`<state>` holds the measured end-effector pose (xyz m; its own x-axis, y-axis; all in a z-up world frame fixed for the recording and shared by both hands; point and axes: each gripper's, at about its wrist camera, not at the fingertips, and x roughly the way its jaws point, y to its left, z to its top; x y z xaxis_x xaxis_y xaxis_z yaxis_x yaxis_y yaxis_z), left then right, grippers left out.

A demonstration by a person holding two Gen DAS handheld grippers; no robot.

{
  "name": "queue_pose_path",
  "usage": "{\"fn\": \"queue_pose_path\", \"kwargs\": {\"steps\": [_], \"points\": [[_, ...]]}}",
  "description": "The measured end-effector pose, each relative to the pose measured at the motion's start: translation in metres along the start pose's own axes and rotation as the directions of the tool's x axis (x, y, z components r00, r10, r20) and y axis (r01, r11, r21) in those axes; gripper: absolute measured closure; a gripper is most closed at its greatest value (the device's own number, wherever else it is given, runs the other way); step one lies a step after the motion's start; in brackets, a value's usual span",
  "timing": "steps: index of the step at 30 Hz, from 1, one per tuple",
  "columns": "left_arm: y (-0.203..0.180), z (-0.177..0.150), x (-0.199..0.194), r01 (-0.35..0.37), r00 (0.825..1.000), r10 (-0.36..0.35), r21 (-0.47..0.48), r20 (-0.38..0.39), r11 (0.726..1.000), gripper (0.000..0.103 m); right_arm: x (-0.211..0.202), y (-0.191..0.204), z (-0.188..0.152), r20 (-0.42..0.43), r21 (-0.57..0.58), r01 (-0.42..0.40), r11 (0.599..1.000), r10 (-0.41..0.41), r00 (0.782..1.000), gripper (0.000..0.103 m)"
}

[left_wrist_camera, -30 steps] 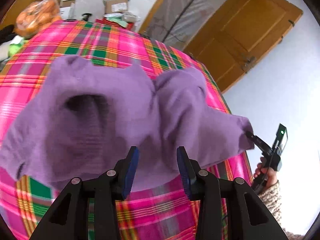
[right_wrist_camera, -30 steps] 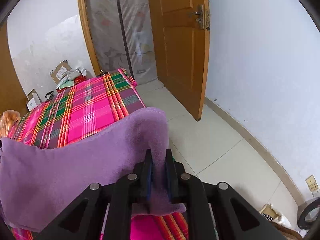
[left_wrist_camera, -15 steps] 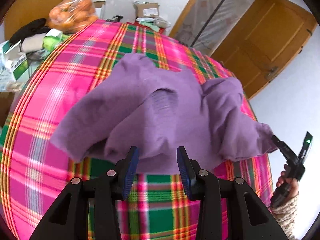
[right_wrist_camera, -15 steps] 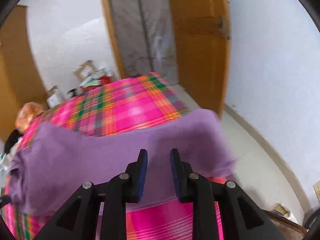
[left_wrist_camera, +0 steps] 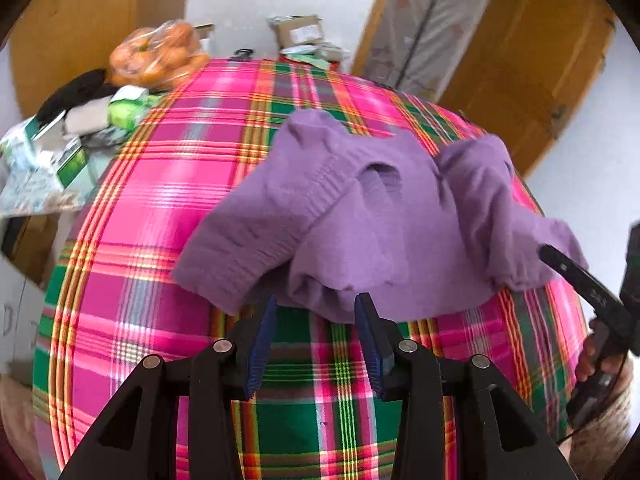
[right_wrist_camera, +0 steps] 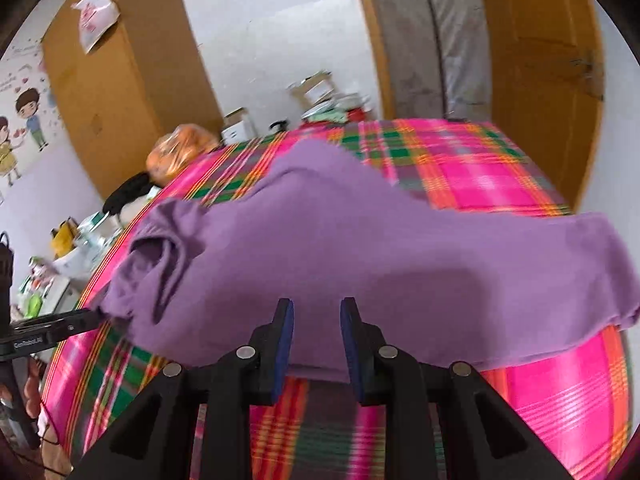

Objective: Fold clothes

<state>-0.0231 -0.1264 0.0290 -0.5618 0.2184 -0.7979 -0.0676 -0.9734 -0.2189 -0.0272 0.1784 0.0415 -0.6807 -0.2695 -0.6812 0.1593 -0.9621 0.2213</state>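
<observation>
A purple knit sweater (left_wrist_camera: 360, 216) lies rumpled on the pink and green plaid table cover (left_wrist_camera: 160, 208), its neck opening up and one sleeve draped toward the near left. My left gripper (left_wrist_camera: 316, 312) hovers open just short of the sweater's near hem, holding nothing. In the right wrist view the sweater (right_wrist_camera: 340, 248) spreads wide, and my right gripper (right_wrist_camera: 316, 312) is open over its near edge with nothing pinched. The right gripper (left_wrist_camera: 576, 280) also shows at the sweater's far right end in the left wrist view.
A bag of oranges (left_wrist_camera: 156, 56), dark and light clothes (left_wrist_camera: 80, 96) and boxes (left_wrist_camera: 60, 160) crowd the left side. Cardboard parcels (left_wrist_camera: 300, 32) sit beyond the table's far end. A wooden door (right_wrist_camera: 540, 60) stands at the right.
My right gripper let go of the sweater's corner and opened; the sweater dropped onto the table. Both grippers pulled back toward the near edge, and the sweater looks smaller in the left view.
</observation>
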Motion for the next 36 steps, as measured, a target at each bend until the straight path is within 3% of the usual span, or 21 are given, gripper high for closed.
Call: {"fn": "queue_pose_path", "kwargs": {"steps": [5, 17, 24, 27, 29, 36], "points": [[-0.006, 0.002, 0.019, -0.054, 0.998, 0.056, 0.057, -0.029, 0.997, 0.061, 0.015, 0.016, -0.007, -0.047, -0.023, -0.048, 0.999, 0.047, 0.998, 0.078], [-0.011, 0.018, 0.035, -0.057, 0.998, 0.058, 0.067, -0.014, 0.996, 0.061, 0.024, 0.021, -0.009, -0.077, -0.016, -0.074, 0.997, 0.073, 0.994, 0.078], [-0.023, 0.022, 0.043, 0.006, 1.0, -0.004, 0.074, -0.017, 0.997, 0.061, 0.023, 0.025, -0.01, -0.081, -0.015, -0.075, 0.997, 0.074, 0.994, 0.078], [-0.015, 0.029, 0.045, 0.042, 0.999, -0.041, 0.01, -0.017, 0.999, 0.071, 0.022, 0.025, -0.009, -0.081, -0.014, -0.074, 0.997, 0.073, 0.994, 0.078], [-0.009, 0.032, 0.043, 0.061, 0.998, -0.061, -0.028, -0.007, 0.998, 0.086, 0.02, 0.027, -0.008, -0.077, -0.02, -0.079, 0.997, 0.078, 0.994, 0.078], [0.001, 0.042, 0.022, 0.12, 0.991, -0.112, -0.101, 0.075, 0.988, 0.091, 0.014, 0.032, -0.006, -0.059, -0.063, -0.1, 0.993, 0.096, 0.994, 0.078]]}}
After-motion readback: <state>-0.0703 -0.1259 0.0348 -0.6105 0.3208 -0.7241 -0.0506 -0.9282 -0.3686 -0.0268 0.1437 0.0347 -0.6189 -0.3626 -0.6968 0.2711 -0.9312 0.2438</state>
